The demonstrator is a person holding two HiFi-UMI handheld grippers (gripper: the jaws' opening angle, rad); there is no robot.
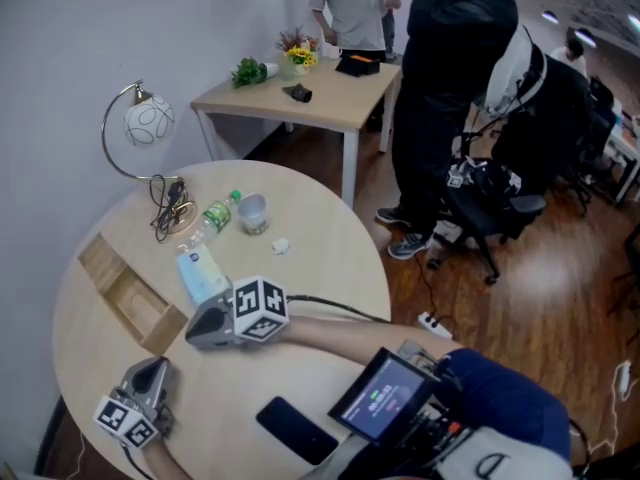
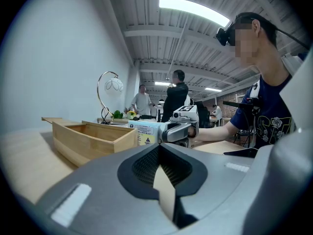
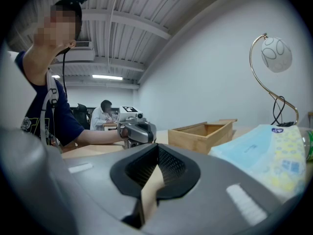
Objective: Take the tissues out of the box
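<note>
Left tongs (image 2: 164, 185) and right tongs (image 3: 149, 190) are closed, empty; we open the right tongs before reaching the tissue pack (image 1: 200, 273) beside the wooden box (image 1: 130, 298).

Tissue pack (image 2: 142, 132) label: print was too small for me to read.
Marker cube (image 1: 260, 308): bore square patterns, no letters.
Screen (image 1: 385, 396): green characters I could not read.
</note>
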